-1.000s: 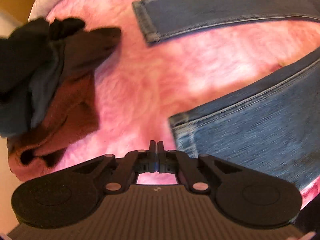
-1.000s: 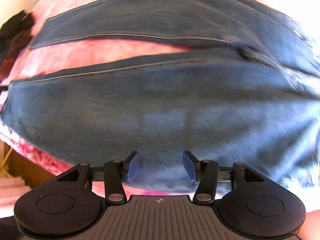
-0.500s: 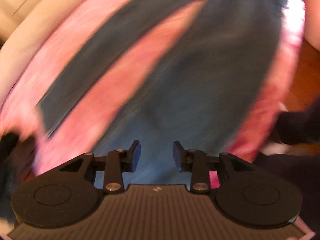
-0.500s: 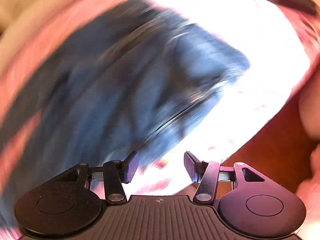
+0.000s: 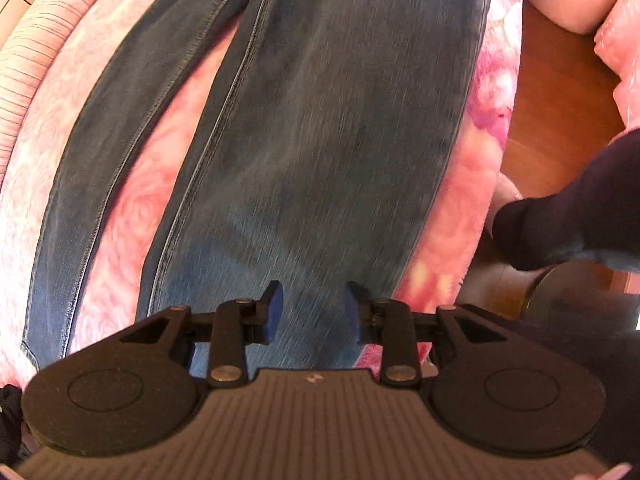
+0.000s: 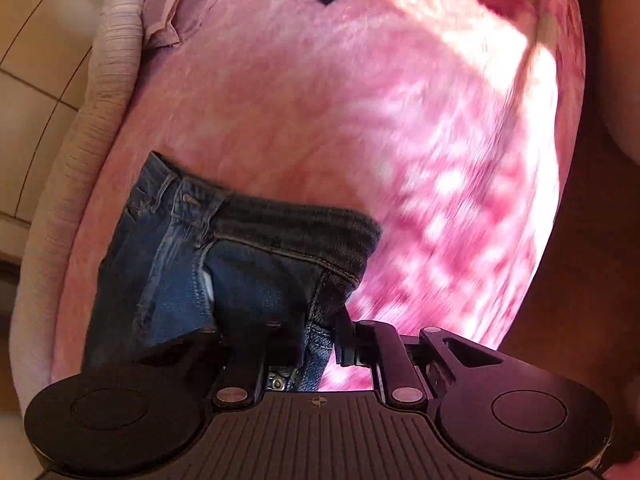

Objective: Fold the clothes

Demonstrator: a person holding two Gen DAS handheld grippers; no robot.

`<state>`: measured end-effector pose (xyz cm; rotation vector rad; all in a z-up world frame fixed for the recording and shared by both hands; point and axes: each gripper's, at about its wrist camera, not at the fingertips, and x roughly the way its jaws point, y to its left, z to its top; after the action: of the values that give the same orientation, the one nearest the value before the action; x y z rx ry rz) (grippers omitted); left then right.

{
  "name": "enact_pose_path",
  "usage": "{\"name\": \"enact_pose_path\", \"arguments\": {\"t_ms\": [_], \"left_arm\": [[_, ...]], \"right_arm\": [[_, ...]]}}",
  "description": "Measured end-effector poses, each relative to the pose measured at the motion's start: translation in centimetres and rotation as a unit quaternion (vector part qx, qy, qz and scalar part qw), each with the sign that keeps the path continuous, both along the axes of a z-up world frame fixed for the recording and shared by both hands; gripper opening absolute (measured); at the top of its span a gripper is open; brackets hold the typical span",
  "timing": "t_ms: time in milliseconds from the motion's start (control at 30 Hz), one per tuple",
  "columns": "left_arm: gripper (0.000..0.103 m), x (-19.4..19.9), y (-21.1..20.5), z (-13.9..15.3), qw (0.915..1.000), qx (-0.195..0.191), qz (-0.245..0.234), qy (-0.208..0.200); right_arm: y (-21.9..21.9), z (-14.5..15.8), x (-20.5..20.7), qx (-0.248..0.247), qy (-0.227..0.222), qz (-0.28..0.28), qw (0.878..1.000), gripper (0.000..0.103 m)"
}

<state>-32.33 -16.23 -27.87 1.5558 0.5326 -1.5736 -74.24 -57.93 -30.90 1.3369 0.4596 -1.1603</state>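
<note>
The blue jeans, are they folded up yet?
Not yet. The blue denim jeans lie spread on the fluffy pink blanket, both legs stretched apart with pink between.

Legible text, labels, brands, numbers, signs: none in either view.

Items checked:
- Blue denim jeans: no readable tag or patch; the waistband end shows only stitching and a small metal rivet, with no lettering that can be made out.
- Black ribbed plastic gripper body, left view: one small pale mark near its far edge, too small to read.
- Black ribbed plastic gripper body, right view: one small round crosshair emblem at its far edge, a symbol only, no letters.
- Pink fluffy blanket: mottled pattern, no print.
</note>
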Motion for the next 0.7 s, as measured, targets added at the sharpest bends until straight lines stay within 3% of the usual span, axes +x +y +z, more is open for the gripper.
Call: {"name": "enact_pose_path", "arguments": {"t_ms": [133, 200, 233, 267, 433, 700], "left_arm": [[0.029, -0.5, 0.5, -0.4, 0.9992, 0.019, 0.03, -0.017], [0.029, -0.4, 1.3, -0.4, 0.998, 0.03, 0.049, -0.024], [0.029, -0.4, 1.9, -0.3, 0.9974, 0.033, 0.057, -0.027], [0.029, -0.3, 2.5, -0.2, 0.9967, 0.036, 0.066, -0.031], [0.03, 2.1, 5.9, 0.3, 0.9918, 0.034, 0.112, -0.051], [0.031, 13.1, 10.4, 0.7, 0.9748, -0.018, 0.205, -0.086]], "right_arm": [[-0.7, -0.1, 1.2, 0.007, 0.037, 0.062, 0.997, 0.014], [0.0, 0.1, 1.6, 0.006, 0.068, 0.077, 0.995, 0.033], [0.5, 0.5, 1.8, 0.004, 0.088, 0.081, 0.993, 0.048], [1.1, 0.9, 1.6, 0.001, 0.1, 0.086, 0.991, 0.049], [4.2, 2.5, 2.3, 0.002, 0.11, 0.121, 0.987, 0.051], [12.4, 3.2, 8.1, 0.013, 0.112, 0.145, 0.983, 0.052]]}}
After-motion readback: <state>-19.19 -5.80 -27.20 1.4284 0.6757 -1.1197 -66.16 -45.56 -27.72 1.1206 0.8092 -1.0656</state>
